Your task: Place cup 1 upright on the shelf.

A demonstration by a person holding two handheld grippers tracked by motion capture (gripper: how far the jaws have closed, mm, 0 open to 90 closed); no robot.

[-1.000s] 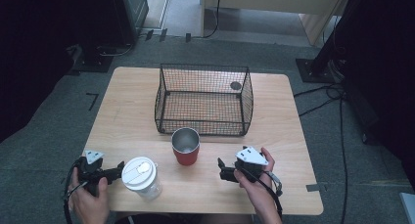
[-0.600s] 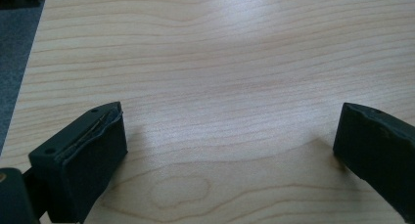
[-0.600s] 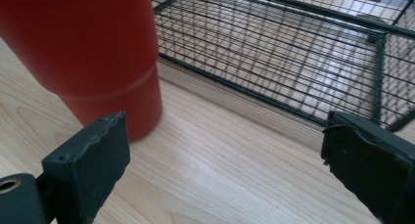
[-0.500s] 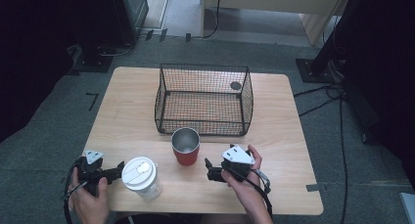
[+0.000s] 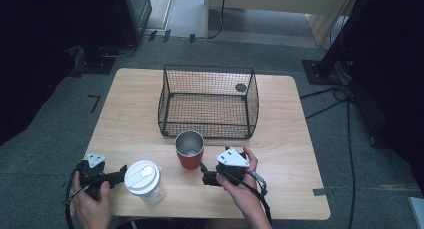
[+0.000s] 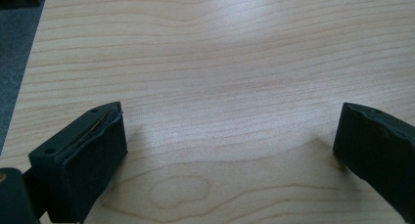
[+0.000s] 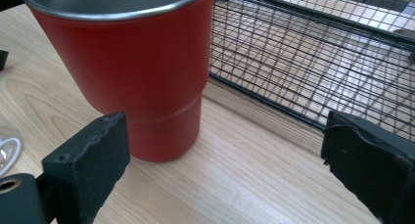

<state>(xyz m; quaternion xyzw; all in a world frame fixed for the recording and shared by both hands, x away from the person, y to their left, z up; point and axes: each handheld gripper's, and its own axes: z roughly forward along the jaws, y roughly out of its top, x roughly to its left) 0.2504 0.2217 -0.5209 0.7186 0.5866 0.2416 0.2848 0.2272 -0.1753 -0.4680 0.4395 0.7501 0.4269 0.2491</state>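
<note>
The wooden table [image 5: 300, 139] is the biggest thing in front of me, pale grain running across it. On its far half sits the black wire basket [image 5: 207, 103], open at the top, with 1 small dark round thing [image 5: 241, 87] inside near its far right corner.

Just in front of the basket's near wall stands the red cup [image 5: 189, 150], upright, steel-lined, its mouth open to the camera above. From my right gripper's camera the cup fills the upper left, its foot planted on the wood, and the basket's mesh runs close behind and to the right of it.

Near my left hand stands the clear cup with a white lid [image 5: 144, 181], upright, at the table's near edge.

My right hand [image 5: 240, 186] comes up from the near edge, forearm slanting in, wrist cocked so my right gripper [image 5: 206, 175] lies low and roughly level, pointing left toward the red cup's base. Its 2 jaws stand wide apart with nothing between them; the cup sits just ahead of the left jaw, apart from it.

My left gripper [image 5: 120, 173] rests in my left hand [image 5: 90, 201] at the near left corner, pointing right at the lidded cup, just beside it. Its jaws are spread wide too, bare wood between them.
</note>
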